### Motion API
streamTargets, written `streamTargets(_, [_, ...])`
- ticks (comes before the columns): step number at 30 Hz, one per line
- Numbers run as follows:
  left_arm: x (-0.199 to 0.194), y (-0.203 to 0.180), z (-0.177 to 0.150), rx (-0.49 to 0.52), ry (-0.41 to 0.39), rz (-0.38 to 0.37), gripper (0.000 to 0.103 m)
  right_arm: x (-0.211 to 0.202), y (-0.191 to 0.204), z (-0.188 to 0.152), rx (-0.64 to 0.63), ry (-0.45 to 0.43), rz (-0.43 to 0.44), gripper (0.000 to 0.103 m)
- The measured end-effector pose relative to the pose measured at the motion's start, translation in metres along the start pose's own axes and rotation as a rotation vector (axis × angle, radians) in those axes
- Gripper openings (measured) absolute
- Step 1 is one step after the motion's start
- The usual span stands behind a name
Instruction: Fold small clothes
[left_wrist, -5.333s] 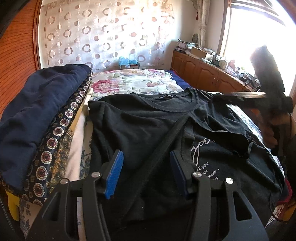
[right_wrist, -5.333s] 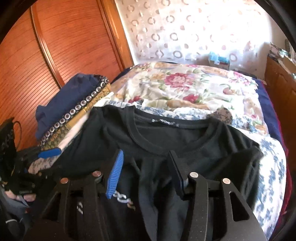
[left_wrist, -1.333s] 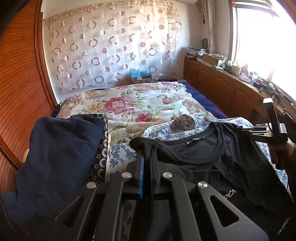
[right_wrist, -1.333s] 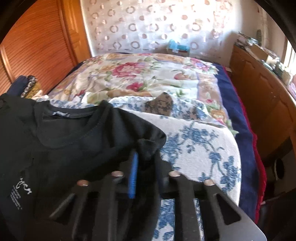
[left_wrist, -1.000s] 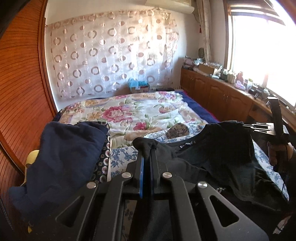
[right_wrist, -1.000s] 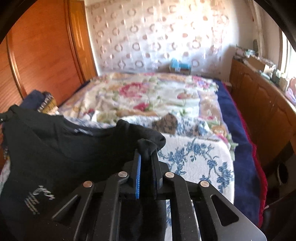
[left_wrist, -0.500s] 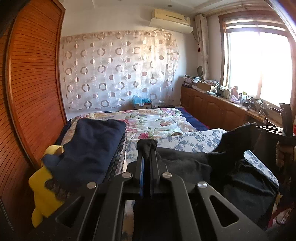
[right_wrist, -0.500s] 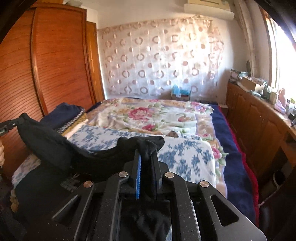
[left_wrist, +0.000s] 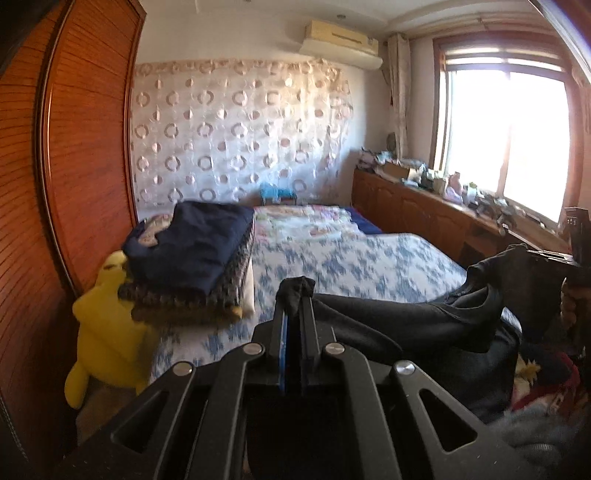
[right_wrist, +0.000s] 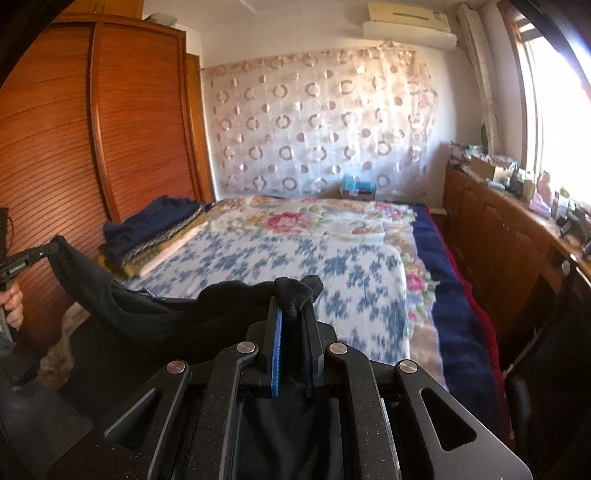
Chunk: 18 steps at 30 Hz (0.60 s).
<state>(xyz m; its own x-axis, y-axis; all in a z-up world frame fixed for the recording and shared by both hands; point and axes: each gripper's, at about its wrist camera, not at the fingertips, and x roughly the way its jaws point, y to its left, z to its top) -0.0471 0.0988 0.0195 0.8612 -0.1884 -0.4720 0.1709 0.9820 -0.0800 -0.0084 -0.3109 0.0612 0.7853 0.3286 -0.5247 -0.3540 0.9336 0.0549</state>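
Left gripper (left_wrist: 293, 295) jaws clamped nearly together on a bunched corner of the black T-shirt (left_wrist: 406, 325), fabric nub poking out above the tips. Right gripper (right_wrist: 293, 295) same: jaws narrow, pinching another bunch of the shirt, cloth also trailing down between the blue pad and the black finger. Shirt hangs stretched between the two grippers, held up in front of the near end of the bed, sagging in the middle; can't tell whether its lower part touches the bed. Left wrist view shows the right gripper at far right edge with shirt draped from it, plus a yellow plush toy (left_wrist: 107, 321) on the floor beside the bed, under a stack of folded clothes (left_wrist: 192, 258) topped by a navy piece. Right wrist view shows the left gripper at far left edge with a hand below it, and the same stack seen from farther off. Blue floral bedspread (right_wrist: 295, 266) covers the near part of the bed, a pink-flower quilt (right_wrist: 295, 218) behind it. Wooden slatted wardrobe (right_wrist: 92, 129) at left, circle-pattern curtain (right_wrist: 317, 118) on the back wall, air conditioner (left_wrist: 340, 42) above, wooden cabinets (right_wrist: 491, 229) with clutter under a bright window (left_wrist: 506, 140).
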Motion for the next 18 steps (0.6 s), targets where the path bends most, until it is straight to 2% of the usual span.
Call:
streamTargets(4, [0.004,0.008,-0.024,-0.005,0.063,0.013,0.013,0.004,0.003,-0.031,-0.008,0.104,0.005,0.007])
streamTargets(5, [0.007,0.011,-0.027,-0.007,0.075,0.018,0.021,0.008,0.001,-0.042,-0.004,0.138,0.001,0.009])
streamTargets(7, [0.009,0.016,-0.031,-0.018,0.088,0.013,0.024,0.019,-0.003,-0.061,-0.003,0.205,0.007,0.016])
streamTargets(9, [0.012,0.018,-0.032,-0.030,0.097,0.010,0.029,0.021,-0.006,-0.075,-0.016,0.233,-0.012,0.030])
streamTargets(10, [0.017,0.021,-0.032,-0.036,0.107,0.007,0.034,0.021,-0.009,-0.077,-0.016,0.235,-0.007,0.032])
streamTargets(11, [0.020,0.021,-0.033,-0.038,0.117,0.003,0.036,0.019,-0.011,-0.079,-0.012,0.230,-0.008,0.041])
streamTargets(12, [0.024,0.021,-0.033,-0.037,0.127,-0.006,0.036,0.015,-0.014,-0.078,-0.009,0.217,-0.014,0.055])
streamTargets(18, [0.058,0.016,-0.034,-0.016,0.186,-0.025,0.047,0.019,-0.024,-0.059,-0.005,0.151,-0.055,0.067])
